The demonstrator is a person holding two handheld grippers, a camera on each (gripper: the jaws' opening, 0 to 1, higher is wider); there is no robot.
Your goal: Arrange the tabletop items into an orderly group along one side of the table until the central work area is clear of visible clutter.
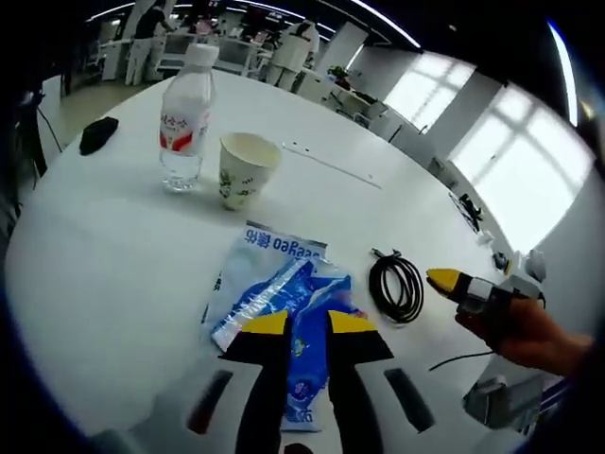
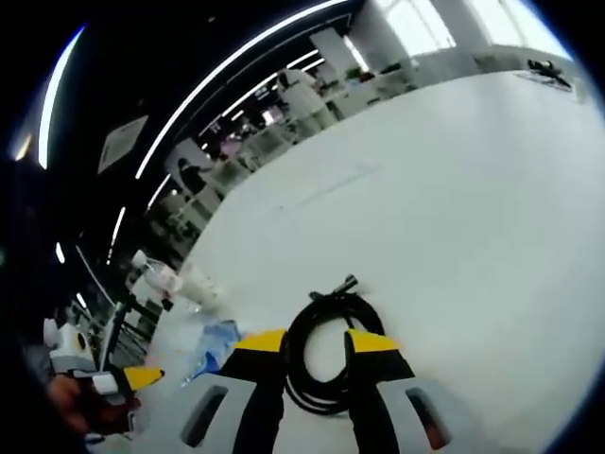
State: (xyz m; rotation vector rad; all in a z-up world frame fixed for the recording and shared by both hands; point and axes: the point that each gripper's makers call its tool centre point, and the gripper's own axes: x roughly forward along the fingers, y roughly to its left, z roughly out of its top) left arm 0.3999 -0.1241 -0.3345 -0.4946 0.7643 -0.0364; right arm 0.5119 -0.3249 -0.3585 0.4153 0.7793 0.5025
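Note:
A blue snack packet (image 1: 284,298) lies crumpled on the white round table (image 1: 113,255). Its lower strip fills the narrow gap between my left gripper's (image 1: 309,326) jaws, which are shut on it. Beyond it stand a paper cup (image 1: 246,168) and a clear water bottle (image 1: 187,118) with a red label. A coiled black cable (image 1: 397,284) lies right of the packet. In the right gripper view the black cable (image 2: 326,355) sits between the spread jaws of my right gripper (image 2: 315,342), which is open. The blue packet (image 2: 216,342) shows to its left.
A small black object (image 1: 97,134) rests near the table's far left edge. A hand (image 1: 534,331) holds the right gripper (image 1: 444,280) at the right of the table. Desks, people and bright windows lie beyond the table.

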